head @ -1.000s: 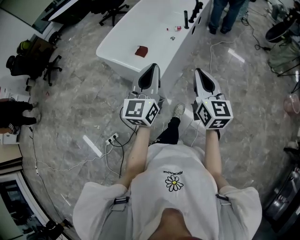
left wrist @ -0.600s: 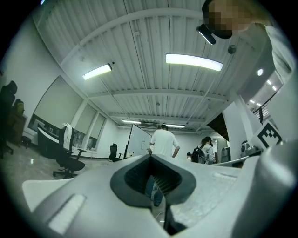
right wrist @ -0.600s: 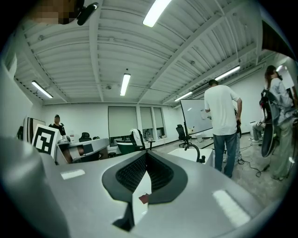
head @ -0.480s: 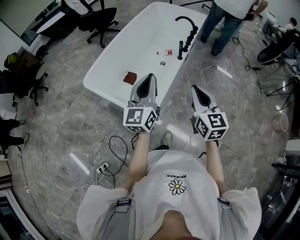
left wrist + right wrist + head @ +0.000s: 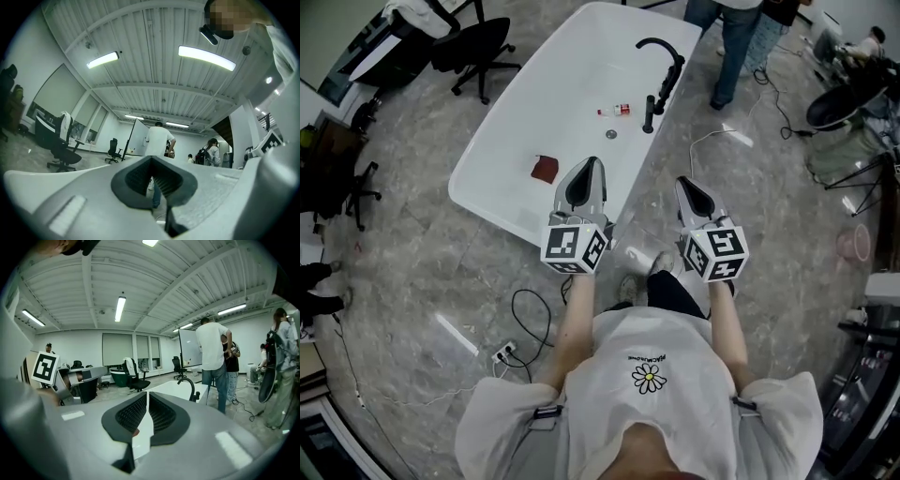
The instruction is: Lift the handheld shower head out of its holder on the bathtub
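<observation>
The white bathtub (image 5: pixel 506 159) lies ahead of me on the grey marble floor. On its right rim stand a black arched faucet (image 5: pixel 663 52) and, nearer to me, a black upright handheld shower head (image 5: pixel 649 114) in its holder. My left gripper (image 5: pixel 590 161) hangs over the tub's near right edge, shut and holding nothing. My right gripper (image 5: pixel 682 181) hovers over the floor just right of the tub, also shut and holding nothing. Both are well short of the shower head. In the right gripper view the faucet (image 5: pixel 189 386) shows beyond the jaws.
Inside the tub lie a dark red cloth (image 5: pixel 545 169) and a small red-and-white bottle (image 5: pixel 619 110). A person (image 5: pixel 733 37) stands past the tub's far right corner. Office chairs (image 5: pixel 478 47) stand at the left. Cables and a power strip (image 5: pixel 503 353) lie on the floor.
I have stepped toward the tub, so it now sits lower and fuller in the head view. Both grippers stay shut and held out in front.
</observation>
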`<state>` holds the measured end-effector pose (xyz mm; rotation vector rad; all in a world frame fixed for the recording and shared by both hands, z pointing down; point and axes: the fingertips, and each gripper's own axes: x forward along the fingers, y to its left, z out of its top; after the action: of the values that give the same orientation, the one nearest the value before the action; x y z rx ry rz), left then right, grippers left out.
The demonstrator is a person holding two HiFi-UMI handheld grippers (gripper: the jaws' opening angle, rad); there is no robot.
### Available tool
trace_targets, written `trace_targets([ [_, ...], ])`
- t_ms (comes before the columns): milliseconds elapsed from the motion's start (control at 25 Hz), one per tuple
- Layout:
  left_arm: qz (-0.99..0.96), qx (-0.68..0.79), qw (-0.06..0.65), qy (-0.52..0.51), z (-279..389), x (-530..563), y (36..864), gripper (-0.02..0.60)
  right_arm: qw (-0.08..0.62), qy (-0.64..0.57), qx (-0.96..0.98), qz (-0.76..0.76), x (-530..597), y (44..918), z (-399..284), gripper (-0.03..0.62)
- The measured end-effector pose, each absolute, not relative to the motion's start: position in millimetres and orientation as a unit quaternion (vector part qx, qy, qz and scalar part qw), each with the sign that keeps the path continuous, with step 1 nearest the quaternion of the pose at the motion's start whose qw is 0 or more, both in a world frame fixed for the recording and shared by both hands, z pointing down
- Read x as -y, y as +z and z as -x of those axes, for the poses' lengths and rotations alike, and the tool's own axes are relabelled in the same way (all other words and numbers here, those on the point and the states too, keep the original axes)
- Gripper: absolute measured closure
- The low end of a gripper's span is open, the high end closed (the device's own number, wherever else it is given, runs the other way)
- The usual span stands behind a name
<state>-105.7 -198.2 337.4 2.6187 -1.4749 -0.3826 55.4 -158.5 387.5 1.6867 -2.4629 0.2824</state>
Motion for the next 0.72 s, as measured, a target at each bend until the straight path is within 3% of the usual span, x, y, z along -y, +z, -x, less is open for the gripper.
trace_targets([
  [400, -0.853, 0.512, 0.055, -0.089, 81.6, 266.1, 358.7, 0.58, 0.086, 0.09, 0.84, -0.528, 269.4, 416.3, -73.4, 0.514],
  [720, -0.861, 0.503, 0.061, -0.035, 49.9, 331.1, 389.4, 0.58, 0.126, 0.13, 0.839, -0.514, 371.9, 485.4, -94.2, 0.442],
])
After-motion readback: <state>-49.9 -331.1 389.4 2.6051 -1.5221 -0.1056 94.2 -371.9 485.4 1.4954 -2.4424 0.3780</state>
